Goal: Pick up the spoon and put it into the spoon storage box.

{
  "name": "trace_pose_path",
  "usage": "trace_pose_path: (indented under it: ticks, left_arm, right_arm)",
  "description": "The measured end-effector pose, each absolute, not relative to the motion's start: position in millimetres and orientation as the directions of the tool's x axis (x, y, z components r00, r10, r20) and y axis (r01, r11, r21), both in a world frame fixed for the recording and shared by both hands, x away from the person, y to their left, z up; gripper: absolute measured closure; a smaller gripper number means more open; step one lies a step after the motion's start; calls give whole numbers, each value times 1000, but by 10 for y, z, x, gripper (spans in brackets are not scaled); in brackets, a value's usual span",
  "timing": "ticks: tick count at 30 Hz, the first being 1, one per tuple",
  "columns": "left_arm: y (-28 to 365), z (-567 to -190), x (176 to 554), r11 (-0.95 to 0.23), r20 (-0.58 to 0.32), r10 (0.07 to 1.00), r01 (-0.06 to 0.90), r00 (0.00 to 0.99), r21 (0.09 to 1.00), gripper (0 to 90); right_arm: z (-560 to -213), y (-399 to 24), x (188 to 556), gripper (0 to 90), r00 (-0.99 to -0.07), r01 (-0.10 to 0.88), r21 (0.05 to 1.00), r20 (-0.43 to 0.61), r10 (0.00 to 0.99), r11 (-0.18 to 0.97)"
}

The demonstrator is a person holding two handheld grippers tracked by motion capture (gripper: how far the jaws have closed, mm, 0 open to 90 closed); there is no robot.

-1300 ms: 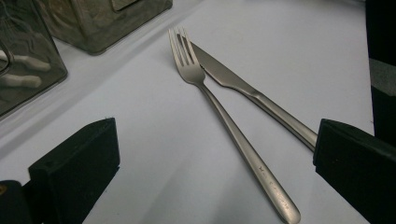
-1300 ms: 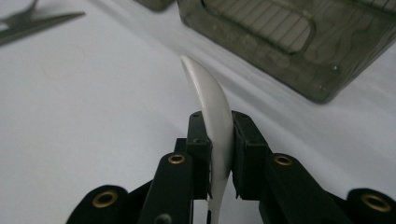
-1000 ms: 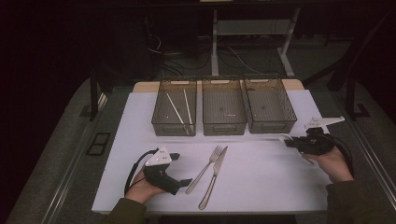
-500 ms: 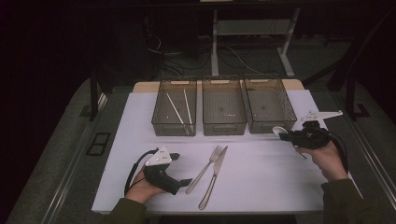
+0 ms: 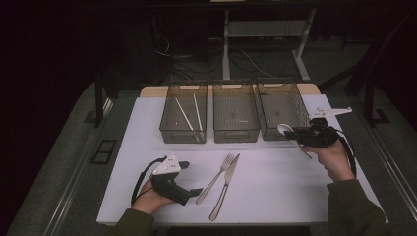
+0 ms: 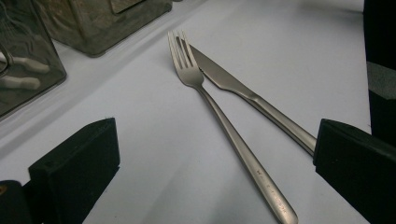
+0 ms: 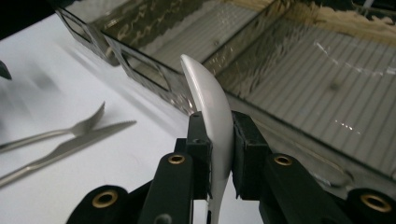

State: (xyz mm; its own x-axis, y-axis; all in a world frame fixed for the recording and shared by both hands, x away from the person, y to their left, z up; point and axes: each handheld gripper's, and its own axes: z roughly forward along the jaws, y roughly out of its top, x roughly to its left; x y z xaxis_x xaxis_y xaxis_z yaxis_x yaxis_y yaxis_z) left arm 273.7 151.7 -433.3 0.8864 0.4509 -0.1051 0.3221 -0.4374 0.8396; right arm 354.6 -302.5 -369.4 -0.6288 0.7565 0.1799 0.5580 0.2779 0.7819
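1. Three clear mesh-walled bins stand in a row across the upper middle of the high view; the right gripper (image 5: 295, 132) hangs just at the front rim of the right-hand bin (image 5: 282, 105), its jaws clamped on a white spoon (image 7: 210, 107) by the neck, bowl sticking up.
2. Judging by this, the step in hand is sorting the spoon into that bin; next, the bowl needs to clear the rim before the jaws part over the bin floor.
3. Lower left, the left gripper (image 5: 189, 192) rests on the mat with jaws apart and nothing between them, pointed at the fork (image 6: 219, 116) and knife (image 6: 243, 93), which lie crossed at centre.
4. Chopsticks (image 5: 189, 115) lie in the left-hand bin.
5. Underneath is a white mat (image 5: 275, 196) on a table; the room behind is dark, with cables and desk legs at top.
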Motion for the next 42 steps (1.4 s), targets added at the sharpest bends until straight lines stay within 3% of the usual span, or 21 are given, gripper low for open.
trace_pose_path:
  ticks: [25, 42]
  left_arm:
    - [1520, -4312, 2725, -417, -113, 453, 323, 884, 849, 0]
    - [1523, -4305, 2726, -410, -118, 445, 319, 888, 854, 0]
  right_arm:
    - [-3369, -2407, 4048, 788, -650, 535, 798, 181, 738, 276]
    - [-3382, -1960, 4474, 788, -640, 525, 804, 158, 752, 278]
